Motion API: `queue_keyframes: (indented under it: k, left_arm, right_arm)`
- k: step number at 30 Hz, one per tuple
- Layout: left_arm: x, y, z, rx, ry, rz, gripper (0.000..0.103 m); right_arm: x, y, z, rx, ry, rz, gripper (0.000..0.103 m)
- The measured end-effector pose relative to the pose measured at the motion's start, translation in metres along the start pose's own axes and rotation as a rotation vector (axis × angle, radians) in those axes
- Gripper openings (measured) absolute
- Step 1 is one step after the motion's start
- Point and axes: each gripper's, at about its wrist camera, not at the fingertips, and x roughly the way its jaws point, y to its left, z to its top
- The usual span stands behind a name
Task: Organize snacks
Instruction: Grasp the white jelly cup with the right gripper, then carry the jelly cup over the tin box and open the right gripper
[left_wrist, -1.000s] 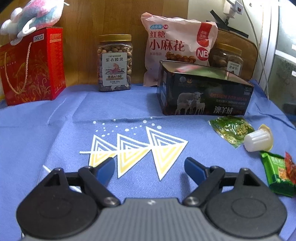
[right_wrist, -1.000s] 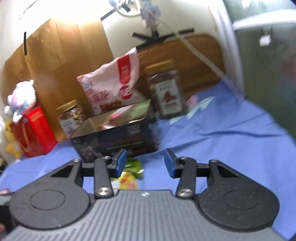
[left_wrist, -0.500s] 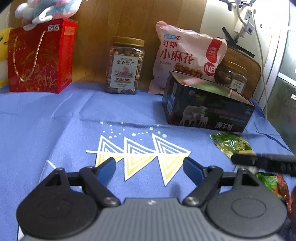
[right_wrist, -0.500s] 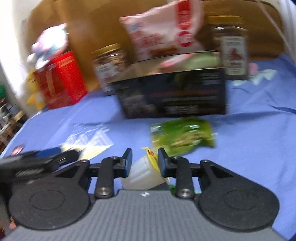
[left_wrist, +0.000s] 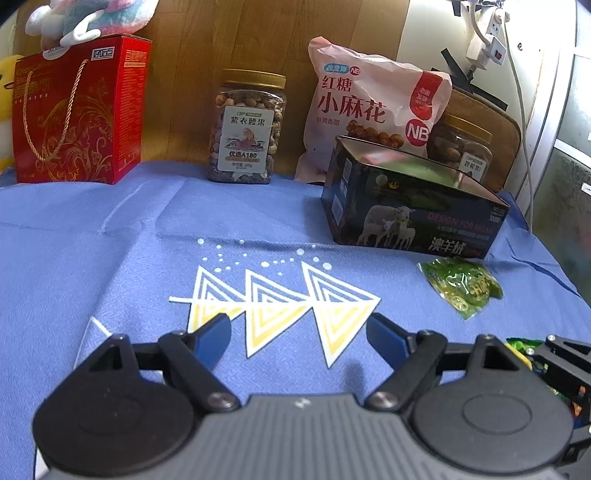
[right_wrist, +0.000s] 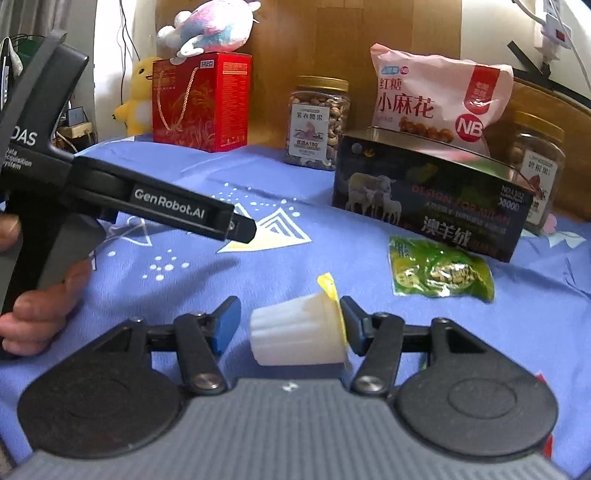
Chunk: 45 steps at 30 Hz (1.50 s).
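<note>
Jelly cup (right_wrist: 300, 332): between right gripper (right_wrist: 290, 325) fingers, jaws apart; centre, squeeze gently.
Left gripper (left_wrist: 298, 338): jaws apart, empty.

Black linkages, blue fingers (right_wrist: 225, 325) — grey ribbed housing

Cloth: blue tablecloth (left_wrist: 110, 236) with white and yellow triangle print fills the lower half of both views.
Plush, top: pink, white and blue soft toy (right_wrist: 207, 29) sits on the red gift box, upper left of the right wrist view.
Plush, side: yellow duck toy (right_wrist: 136, 96) stands just left of that box.
Backdrop: brown wooden panel (left_wrist: 207, 37) runs across the top.
Upper right: white power strip (left_wrist: 487, 40) on the wall, cables hanging.
</note>
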Motion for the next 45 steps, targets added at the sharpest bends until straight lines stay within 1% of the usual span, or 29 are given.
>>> queue_keyframes:
  k: [3,5,9,10,11,14,17,19,20,23,26,29,33,36,38,39,40,42,45]
  left_arm:
    - [-0.001,0.0,0.0,-0.003,-0.002,-0.01,0.083]
    - [-0.002,0.0,-0.001,-0.004,-0.006,-0.029,0.084]
    - [-0.011,-0.003,-0.003,0.024,-0.045,-0.1,0.085]
    - [-0.013,-0.004,-0.003,0.035,-0.049,-0.125,0.085]
    - [-0.015,-0.006,-0.005,0.045,-0.048,-0.151,0.085]
    - [-0.022,-0.01,-0.009,0.056,-0.025,-0.224,0.085]
    - [-0.029,-0.009,-0.011,0.046,-0.004,-0.251,0.085]
    - [-0.031,-0.005,-0.013,0.02,0.021,-0.265,0.085]
    - [-0.032,-0.003,-0.014,0.008,0.031,-0.264,0.085]
    - [-0.036,0.001,-0.02,-0.007,0.045,-0.254,0.085]
    - [-0.042,0.004,-0.026,-0.016,0.056,-0.275,0.085]
    - [-0.048,0.001,-0.031,-0.004,0.053,-0.304,0.085]
    - [-0.051,-0.008,-0.032,0.013,0.063,-0.371,0.085]
    - [-0.048,-0.018,-0.032,0.031,0.088,-0.405,0.079]
    - [-0.046,-0.024,-0.034,0.043,0.106,-0.422,0.071]
    - [-0.044,-0.027,-0.035,0.05,0.118,-0.429,0.063]
    - [-0.043,-0.029,-0.037,0.055,0.13,-0.432,0.058]
    - [-0.04,-0.032,-0.039,0.059,0.149,-0.438,0.053]
    - [-0.04,-0.034,-0.039,0.065,0.153,-0.437,0.052]
  right_arm:
    - [-0.003,-0.001,-0.003,0.004,0.004,-0.014,0.063]
    - [-0.005,-0.004,-0.005,0.014,0.006,-0.015,0.062]
    - [-0.007,-0.005,-0.007,0.02,0.009,-0.01,0.061]
    - [-0.008,-0.003,-0.007,0.016,0.01,-0.009,0.057]
    - [-0.008,-0.002,-0.006,0.015,0.012,0.005,0.053]
    - [-0.005,0.005,-0.002,0.0,0.016,0.019,0.053]
    - [0.001,0.011,0.004,0.029,0.014,0.061,0.053]
    - [0.005,0.018,0.008,0.032,0.012,0.095,0.054]
    - [0.007,0.024,0.008,0.013,0.01,0.106,0.056]
    - [0.008,0.038,0.007,-0.065,-0.01,0.091,0.06]
    - [0.006,0.032,0.006,-0.051,-0.005,0.105,0.064]
    - [0.002,0.022,0.003,-0.019,0.0,0.1,0.069]
    - [-0.005,0.018,-0.003,-0.024,-0.002,0.103,0.071]
    - [-0.009,0.021,-0.006,-0.052,-0.007,0.096,0.071]
    - [-0.011,0.021,-0.008,-0.062,-0.008,0.094,0.071]
    - [-0.012,0.021,-0.009,-0.066,-0.009,0.094,0.071]
    - [-0.014,0.02,-0.01,-0.067,-0.01,0.094,0.071]
    - [-0.017,0.019,-0.012,-0.069,-0.014,0.091,0.07]
    - [-0.021,0.018,-0.015,-0.069,-0.015,0.093,0.069]
